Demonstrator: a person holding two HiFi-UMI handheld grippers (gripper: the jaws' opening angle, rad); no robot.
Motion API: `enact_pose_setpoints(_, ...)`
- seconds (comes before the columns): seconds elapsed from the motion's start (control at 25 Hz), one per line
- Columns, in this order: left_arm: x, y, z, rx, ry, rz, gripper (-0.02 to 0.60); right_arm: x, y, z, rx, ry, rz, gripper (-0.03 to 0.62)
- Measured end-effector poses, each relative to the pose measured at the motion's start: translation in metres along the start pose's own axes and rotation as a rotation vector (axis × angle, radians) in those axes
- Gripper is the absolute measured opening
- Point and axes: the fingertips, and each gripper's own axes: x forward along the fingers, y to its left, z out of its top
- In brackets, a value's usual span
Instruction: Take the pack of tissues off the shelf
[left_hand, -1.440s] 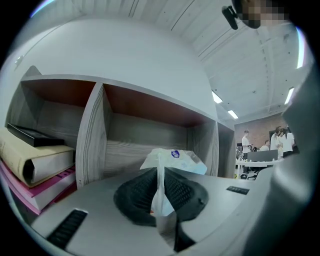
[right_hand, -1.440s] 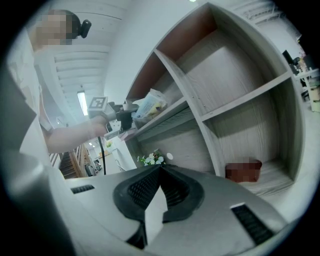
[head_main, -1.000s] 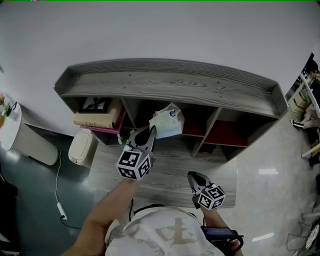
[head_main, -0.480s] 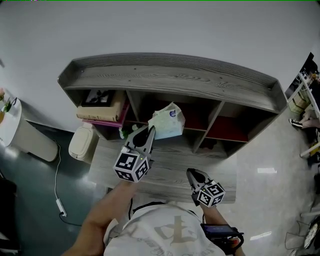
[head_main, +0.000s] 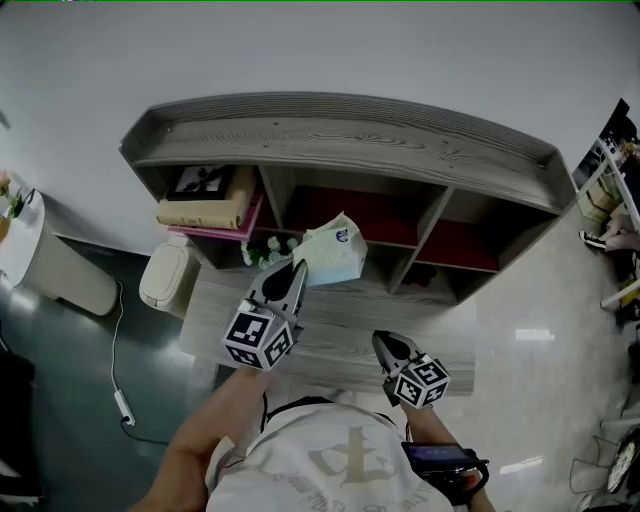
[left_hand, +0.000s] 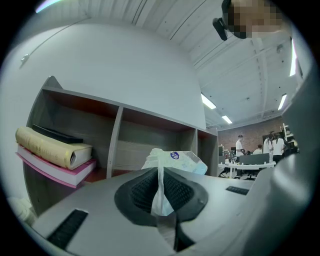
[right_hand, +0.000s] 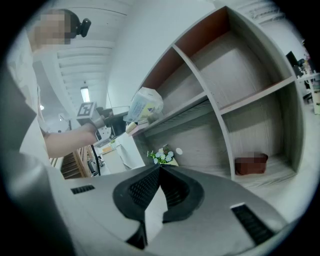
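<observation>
The pack of tissues (head_main: 332, 252), pale wrap with a small blue mark, hangs in front of the shelf's (head_main: 340, 140) middle bay. My left gripper (head_main: 297, 267) is shut on the pack's thin wrap edge, and the left gripper view shows that wrap (left_hand: 161, 192) pinched between the pads with the pack (left_hand: 176, 161) beyond. My right gripper (head_main: 381, 343) is lower and to the right, shut with nothing in it. In the right gripper view the pack (right_hand: 144, 106) appears off to the left, near the left gripper's marker cube (right_hand: 87, 110).
Stacked books (head_main: 205, 210) fill the shelf's left bay. Small white flowers (head_main: 262, 250) sit on the lower board (head_main: 350, 335). A white bin (head_main: 165, 283) and a cable (head_main: 115, 370) are on the floor at left. A small dark box (right_hand: 251, 164) rests in a lower bay.
The tissue pack has come out of the middle bay, toward me and a little down, held by the left gripper. The right gripper has hardly moved.
</observation>
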Motion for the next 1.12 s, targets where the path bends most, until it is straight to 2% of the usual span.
enact_pose_setpoints(0.84,-0.063,0.025,-0.092,-0.109,0.133,0.076,0.029,0.019,0.009,-0.002,-0.022,0.036,0.033,0.005)
enact_pose_setpoints(1.12,-0.079,0.028,-0.118,-0.132,0.179,0.078,0.029,0.025,0.008,-0.004,-0.026,0.054,0.038,0.005)
